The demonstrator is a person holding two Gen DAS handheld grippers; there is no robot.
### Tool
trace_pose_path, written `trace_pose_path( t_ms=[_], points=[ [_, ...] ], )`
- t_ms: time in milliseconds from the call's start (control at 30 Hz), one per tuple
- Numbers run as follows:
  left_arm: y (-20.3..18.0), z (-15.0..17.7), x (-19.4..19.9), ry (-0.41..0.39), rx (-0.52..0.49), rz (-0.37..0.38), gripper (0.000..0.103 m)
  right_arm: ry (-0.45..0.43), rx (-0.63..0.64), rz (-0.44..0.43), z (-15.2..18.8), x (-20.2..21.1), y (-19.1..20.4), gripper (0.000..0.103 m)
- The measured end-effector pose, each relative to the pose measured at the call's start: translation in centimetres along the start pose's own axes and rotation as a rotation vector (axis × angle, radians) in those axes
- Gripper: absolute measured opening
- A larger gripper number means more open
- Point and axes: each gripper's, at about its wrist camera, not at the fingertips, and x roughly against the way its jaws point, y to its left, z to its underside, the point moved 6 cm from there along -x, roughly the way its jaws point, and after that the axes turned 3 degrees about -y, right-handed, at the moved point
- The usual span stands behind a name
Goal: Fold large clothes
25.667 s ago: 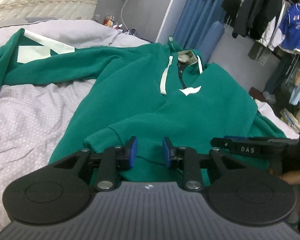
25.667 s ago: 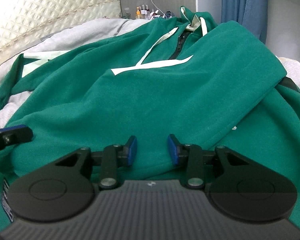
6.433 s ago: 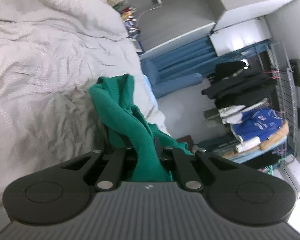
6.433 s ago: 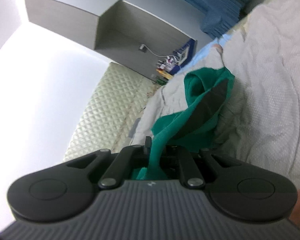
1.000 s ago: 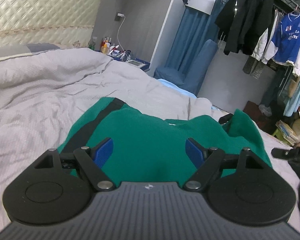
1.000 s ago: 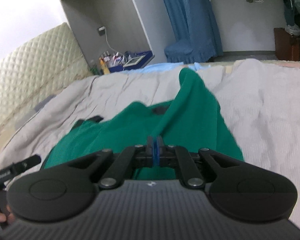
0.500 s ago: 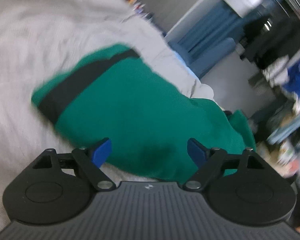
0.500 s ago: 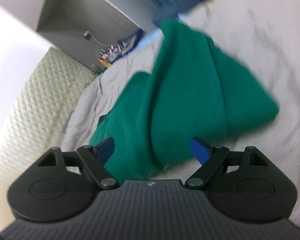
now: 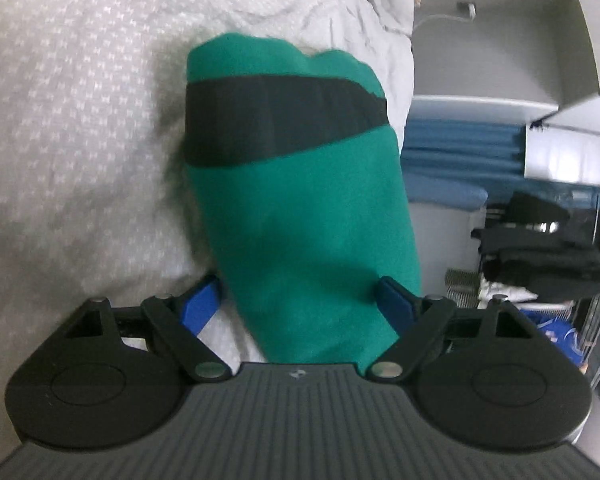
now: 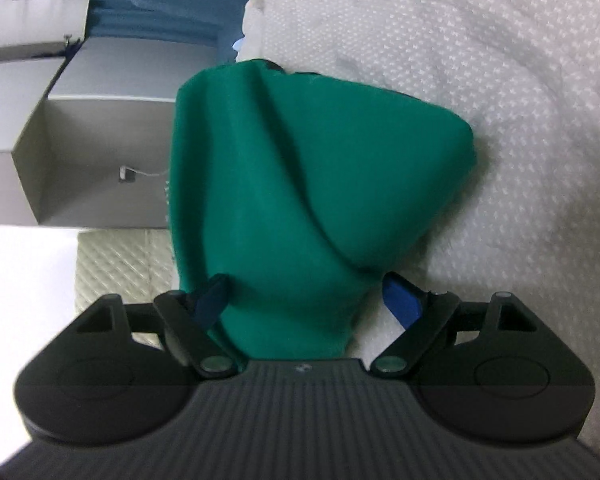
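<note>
Green fleece garment [image 9: 304,216], folded into a compact bundle with a black band [image 9: 276,120] across it, lies on the grey-white textured bed cover [image 9: 68,120]. Left gripper [image 9: 300,304] and right gripper [image 10: 310,298] each have blue-padded fingers spread apart, straddling the bundle's near end.

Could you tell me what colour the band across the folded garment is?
Black band on the green garment; left wrist view.

Both handheld grippers are rolled sideways, so each camera's view is turned on its side. The left gripper [image 9: 300,300] has its two blue-padded fingers [image 9: 200,304] spread wide apart, gripping nothing. The right gripper [image 10: 308,300] likewise has its blue fingers [image 10: 400,300] spread wide, gripping nothing.
</note>
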Motion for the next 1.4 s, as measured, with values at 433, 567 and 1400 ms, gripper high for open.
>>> trace_pose_path(
  t_ms=[433, 567, 1400],
  points=[
    [-1.8, -2.5, -1.9, -0.113, -0.163, -0.03, 0.058, -0.01, 0.114, -0.049, -1.3, -1.9, 2.3, 0.068],
    [-3.3, -2.6, -1.1, -0.16, -0.239, -0.013, 0.026, -0.031, 0.186, -0.026, -1.3, -1.8, 3.5, 0.048],
    [-5.1, 5.4, 12.9, -0.175, -0.415, -0.057, 0.021, -0.07, 0.261, -0.024, 2.8, 9.6, 4.0, 0.038]
  ],
)
